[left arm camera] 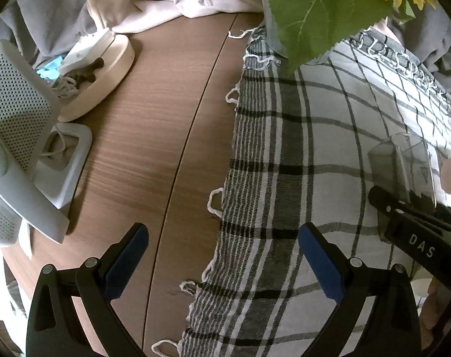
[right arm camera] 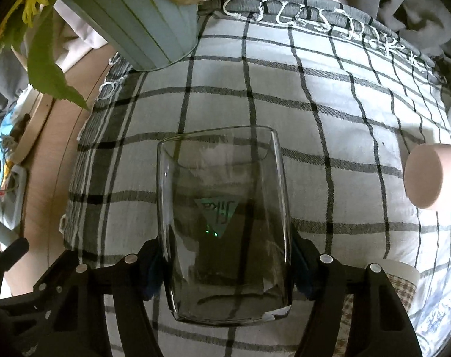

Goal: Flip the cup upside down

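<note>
A clear smoky glass cup (right arm camera: 225, 226) with a green triangular logo fills the middle of the right wrist view. My right gripper (right arm camera: 225, 264) is shut on the cup, blue pads pressed on both its sides, holding it over the checked cloth (right arm camera: 329, 119). The logo reads upside down. The cup also shows in the left wrist view (left arm camera: 403, 169) at the far right, held by the right gripper (left arm camera: 415, 223). My left gripper (left arm camera: 222, 264) is open and empty, above the cloth's fringed edge (left arm camera: 225, 202) and the wooden table (left arm camera: 154, 136).
A pale blue ribbed planter (right arm camera: 130, 17) with a sunflower and green leaf (left arm camera: 323, 12) stands at the cloth's far left corner. A pink cylinder (right arm camera: 424, 175) lies at the right. A round beige tray (left arm camera: 106, 80) and a grey perforated device (left arm camera: 17, 136) sit on the left.
</note>
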Tool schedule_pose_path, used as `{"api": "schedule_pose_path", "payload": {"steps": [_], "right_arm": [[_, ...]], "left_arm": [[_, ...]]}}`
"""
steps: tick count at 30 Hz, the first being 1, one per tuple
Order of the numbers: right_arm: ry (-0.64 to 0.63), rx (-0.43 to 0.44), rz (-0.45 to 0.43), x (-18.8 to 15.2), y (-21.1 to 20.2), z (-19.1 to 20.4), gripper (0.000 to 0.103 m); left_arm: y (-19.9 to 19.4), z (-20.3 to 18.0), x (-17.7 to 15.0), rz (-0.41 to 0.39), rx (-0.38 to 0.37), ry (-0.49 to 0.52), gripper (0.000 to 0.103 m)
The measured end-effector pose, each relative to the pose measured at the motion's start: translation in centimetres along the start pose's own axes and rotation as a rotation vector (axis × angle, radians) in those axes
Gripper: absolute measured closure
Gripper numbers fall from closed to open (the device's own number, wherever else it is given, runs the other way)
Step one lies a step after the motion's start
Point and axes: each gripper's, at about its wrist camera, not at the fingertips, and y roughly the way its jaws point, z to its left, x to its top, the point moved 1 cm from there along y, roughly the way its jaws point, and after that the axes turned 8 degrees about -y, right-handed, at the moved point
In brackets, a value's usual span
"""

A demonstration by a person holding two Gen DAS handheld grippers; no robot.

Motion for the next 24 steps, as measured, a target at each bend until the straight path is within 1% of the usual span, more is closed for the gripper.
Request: {"api": "schedule_pose_path", "payload": {"steps": [4,6,12,17,20,24], "right_arm": [[0.007,-0.002,-0.007,-0.1,-0.2,0.1,0.035],[0.013,-0.003,-0.019,-0.3,-0.7,-0.1,0.035],[0.012,-0.010,-0.070,-1.4,-3.6,0.5,0.035],[0.020,0.012,-0.102,-3.3,-6.0,1.9,0.035],[0.030,0.021,-0.100,-5.0,-6.8,2.6,0.035],[0.054,0.035,-0.079,-7.2,-6.9,2.9,0.035]], "left_arm": [[-0.6,0.2,0.0,-0.017,0.003,0.014,0.000],[-1.0,0.3,-0.5,-0.026,0.002,0.019,0.000],[-2.9,1.5,-1.6,-0.043,-0.017,0.022,0.000],[-4.3,2.8,-3.2,-0.043,-0.027,0.016,0.000],[-4.9,3.6,-4.2,-0.038,-0.027,0.013,0.000],[-5.3,4.5,-5.6,-0.026,-0.022,0.023,0.000]]}}
